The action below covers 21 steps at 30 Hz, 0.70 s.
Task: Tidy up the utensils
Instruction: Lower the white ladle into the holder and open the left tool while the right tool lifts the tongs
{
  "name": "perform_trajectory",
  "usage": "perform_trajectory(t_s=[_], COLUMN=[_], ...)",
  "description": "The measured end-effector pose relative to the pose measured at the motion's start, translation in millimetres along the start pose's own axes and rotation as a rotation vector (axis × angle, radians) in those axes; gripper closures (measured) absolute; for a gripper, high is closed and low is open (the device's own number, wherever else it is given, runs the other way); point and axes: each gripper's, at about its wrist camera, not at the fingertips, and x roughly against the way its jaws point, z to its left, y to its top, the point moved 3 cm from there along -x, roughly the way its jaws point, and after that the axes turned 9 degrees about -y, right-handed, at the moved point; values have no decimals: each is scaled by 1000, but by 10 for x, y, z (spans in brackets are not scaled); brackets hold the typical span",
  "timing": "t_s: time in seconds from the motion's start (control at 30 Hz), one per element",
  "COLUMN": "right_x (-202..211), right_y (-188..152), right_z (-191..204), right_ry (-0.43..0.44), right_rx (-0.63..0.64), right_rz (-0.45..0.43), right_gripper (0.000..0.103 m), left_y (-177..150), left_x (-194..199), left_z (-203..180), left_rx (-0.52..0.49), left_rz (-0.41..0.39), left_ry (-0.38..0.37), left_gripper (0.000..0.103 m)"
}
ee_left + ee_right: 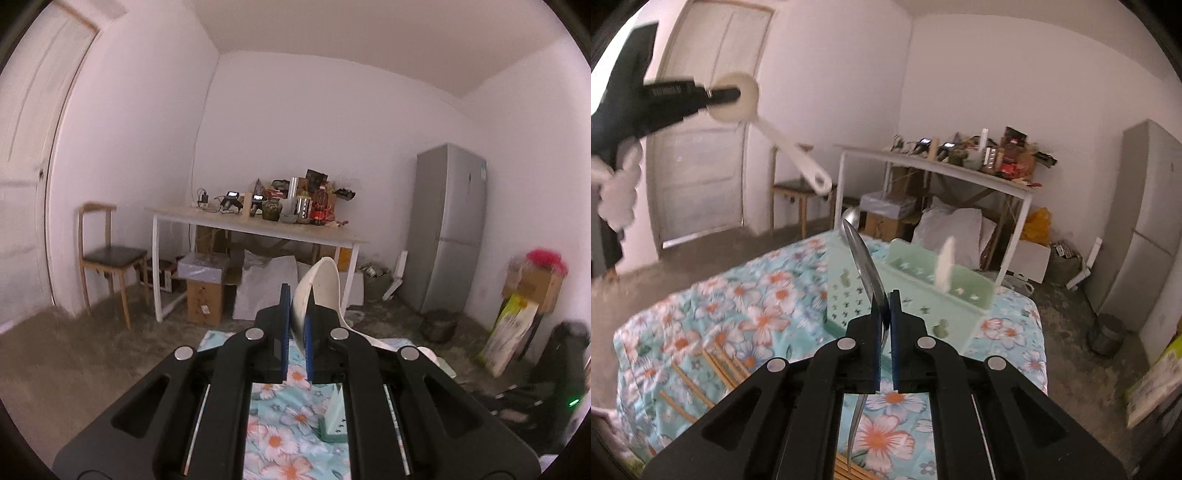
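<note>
My left gripper (pixel 297 314) is shut on the bowl of a white plastic spoon (pixel 319 284), held up in the air above the floral-cloth table (pixel 280 435); its handle slants down to the right. In the right wrist view that left gripper (pixel 733 94) and the white spoon (pixel 790 147) hang at the upper left. My right gripper (pixel 886 299) is shut on a metal spoon (pixel 862 258), bowl end pointing up and away. Behind it stands a mint-green utensil holder (pixel 916 306) with a white utensil (pixel 945 266) sticking out of one compartment. Wooden chopsticks (pixel 713 369) lie on the cloth (pixel 757 295) at the lower left.
A corner of the green holder (pixel 334 424) shows under my left gripper. Beyond the table are a white desk (pixel 258 225) piled with clutter, boxes beneath it, a wooden chair (pixel 107 254), a grey fridge (pixel 450 229) and a door (pixel 709 122). A white fluffy sleeve (pixel 617 195) is at the left edge.
</note>
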Motion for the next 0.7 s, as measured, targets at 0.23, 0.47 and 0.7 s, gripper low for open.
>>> perform_trajectory(t_s=[0.23, 0.47, 0.7], right_x=[113, 69, 92], right_y=[-1, -93, -151], right_z=[-200, -244, -403], right_ry=[10, 26, 24], right_rx=[-71, -109, -159], right_rz=[-41, -39, -37], right_gripper=[99, 99, 99], left_y=[11, -137, -260], left_x=[-451, -811, -1092], left_z=[-351, -596, -577], left_rx=[-224, -350, -246], left_rz=[89, 212, 280], left_ry=[105, 90, -58], left_gripper=[97, 97, 81])
